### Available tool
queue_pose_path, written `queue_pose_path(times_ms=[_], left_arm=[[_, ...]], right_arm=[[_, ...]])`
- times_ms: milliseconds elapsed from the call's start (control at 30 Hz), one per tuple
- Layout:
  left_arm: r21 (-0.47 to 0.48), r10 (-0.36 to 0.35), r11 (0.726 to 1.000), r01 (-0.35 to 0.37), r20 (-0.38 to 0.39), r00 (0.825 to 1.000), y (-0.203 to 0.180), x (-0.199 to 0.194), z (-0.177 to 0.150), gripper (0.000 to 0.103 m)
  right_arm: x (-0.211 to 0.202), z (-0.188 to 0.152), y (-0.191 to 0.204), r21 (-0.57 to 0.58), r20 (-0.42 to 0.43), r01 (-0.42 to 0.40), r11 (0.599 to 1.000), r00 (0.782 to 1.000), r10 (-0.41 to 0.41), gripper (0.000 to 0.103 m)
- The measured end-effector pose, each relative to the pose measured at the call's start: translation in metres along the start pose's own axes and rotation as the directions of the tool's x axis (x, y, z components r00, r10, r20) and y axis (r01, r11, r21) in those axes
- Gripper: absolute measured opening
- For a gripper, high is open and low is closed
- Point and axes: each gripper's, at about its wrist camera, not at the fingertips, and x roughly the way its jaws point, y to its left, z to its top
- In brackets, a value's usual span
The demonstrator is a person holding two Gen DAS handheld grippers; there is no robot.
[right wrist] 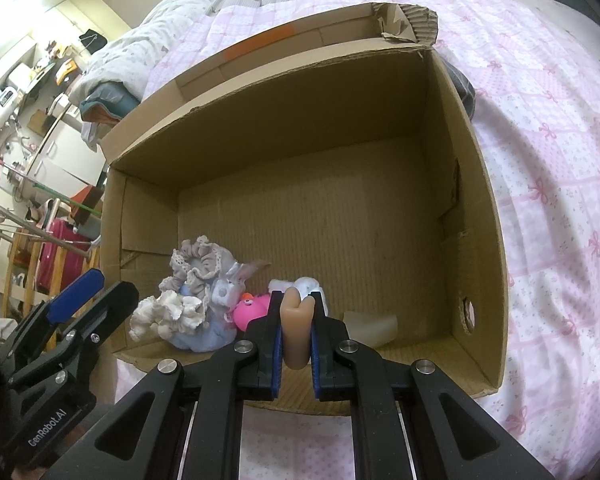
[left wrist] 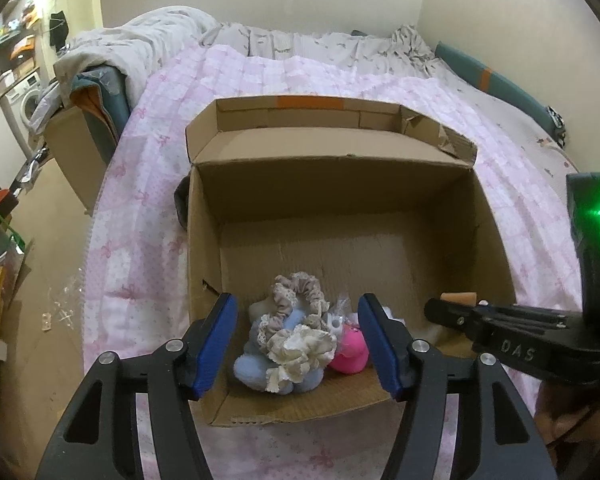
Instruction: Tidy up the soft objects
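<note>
While your right gripper (right wrist: 296, 334) jaws squeeze tan foam piece (right wrist: 296, 328) above box (right wrist: 480, 208), left gripper (left wrist: 298, 344) jaws gape empty over scrunchies (left wrist: 296, 320); release too near front wall, foam tumbles onto bed (right wrist: 560, 160).

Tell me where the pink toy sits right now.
The pink toy lies on the floor of the cardboard box near its front wall, right of the blue plush topped with scrunchies; in the left wrist view it shows beside the gripper's right finger.
</note>
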Motion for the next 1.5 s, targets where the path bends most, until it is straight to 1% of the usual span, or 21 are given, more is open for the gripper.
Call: queue_pose_path(times_ms=[100,233,300,367,400,433,467,533,600,633,667,733,800,833,867,933,1000,1067,1233,1433,1500], left_arm=[[0.005,0.014,1.0,-0.014,0.018,1.0,-0.001,-0.005,0.0,0.06],[-0.016,0.012,1.0,-0.012,0.016,1.0,0.004,-0.01,-0.003,0.06],[-0.024,0.012,1.0,-0.012,0.019,1.0,0.006,-0.012,-0.005,0.06],[-0.036,0.013,0.999,-0.012,0.029,1.0,0.009,-0.015,-0.006,0.06],[-0.044,0.019,0.999,-0.017,0.032,0.999,0.011,-0.016,-0.006,0.06],[-0.049,0.023,0.999,-0.021,0.033,0.999,0.012,-0.017,-0.006,0.06],[-0.056,0.028,0.998,-0.026,0.037,0.999,0.014,-0.019,-0.007,0.06],[-0.067,0.032,0.997,-0.029,0.044,0.999,0.016,-0.024,-0.008,0.06],[-0.072,0.03,0.997,-0.026,0.06,0.998,0.018,-0.033,-0.007,0.06],[-0.074,0.031,0.997,-0.025,0.077,0.997,0.019,-0.04,-0.006,0.063],[-0.071,0.031,0.997,-0.024,0.092,0.995,0.019,-0.047,-0.006,0.068],[-0.066,0.036,0.997,-0.028,0.122,0.992,0.018,-0.059,-0.006,0.073],[-0.064,0.037,0.998,-0.028,0.149,0.988,0.018,-0.072,-0.008,0.074],[-0.065,0.039,0.997,-0.029,0.159,0.986,0.019,-0.079,-0.009,0.078],[-0.069,0.043,0.997,-0.032,0.168,0.985,0.019,-0.086,-0.012,0.084],[-0.077,0.047,0.996,-0.033,0.182,0.982,0.019,-0.096,-0.017,0.088],[-0.081,0.048,0.996,-0.033,0.189,0.981,0.02,-0.106,-0.024,0.091],[-0.083,0.059,0.996,-0.044,0.191,0.98,0.02,-0.115,-0.031,0.099],[-0.067,0.08,0.995,-0.067,0.225,0.971,0.019,-0.136,-0.05,0.102],[-0.069,0.089,0.995,-0.074,0.262,0.961,0.017,-0.149,-0.074,0.102],[-0.051,0.1,0.995,-0.089,0.281,0.955,0.015,-0.149,-0.082,0.102]], right_arm=[[-0.001,0.0,0.0,0.002,0.0,-0.009,1.0,1.0,0.009,0.011],[-0.005,-0.001,0.001,-0.003,0.015,-0.019,1.0,1.0,0.019,0.013],[-0.008,-0.001,0.001,-0.004,0.028,-0.016,1.0,0.999,0.016,0.019],[-0.012,-0.002,0.0,0.0,0.044,-0.013,1.0,0.999,0.013,0.033],[-0.013,-0.002,-0.001,0.004,0.051,-0.011,1.0,0.999,0.011,0.037],[-0.015,-0.002,-0.002,0.009,0.061,-0.011,1.0,0.998,0.01,0.053],[-0.018,-0.003,-0.003,0.012,0.074,-0.012,1.0,0.997,0.011,0.061],[-0.025,-0.003,-0.003,0.011,0.106,-0.015,1.0,0.994,0.014,0.061],[-0.033,-0.004,-0.002,-0.001,0.129,-0.023,1.0,0.991,0.023,0.065],[-0.039,-0.005,0.0,-0.009,0.143,-0.029,1.0,0.989,0.03,0.07],[-0.044,-0.006,0.001,-0.016,0.158,-0.032,0.999,0.987,0.035,0.075],[-0.058,-0.008,0.006,-0.032,0.186,-0.032,0.999,0.982,0.037,0.078],[-0.072,-0.012,0.013,-0.05,0.217,-0.031,0.998,0.975,0.041,0.082],[-0.08,-0.014,0.017,-0.062,0.234,-0.031,0.998,0.971,0.045,0.086],[-0.088,-0.017,0.02,-0.074,0.253,-0.03,0.997,0.966,0.048,0.092],[-0.105,-0.026,0.028,-0.1,0.295,-0.026,0.995,0.954,0.054,0.1],[-0.119,-0.034,0.035,-0.127,0.329,-0.017,0.992,0.942,0.058,0.101],[-0.131,-0.043,0.041,-0.151,0.355,0.004,0.988,0.934,0.05,0.103],[-0.155,-0.071,0.047,-0.186,0.425,0.046,0.981,0.904,0.038,0.103],[-0.159,-0.097,0.046,-0.211,0.466,0.11,0.971,0.885,0.001,0.103],[-0.154,-0.103,0.043,-0.195,0.467,0.125,0.973,0.884,-0.02,0.103]])
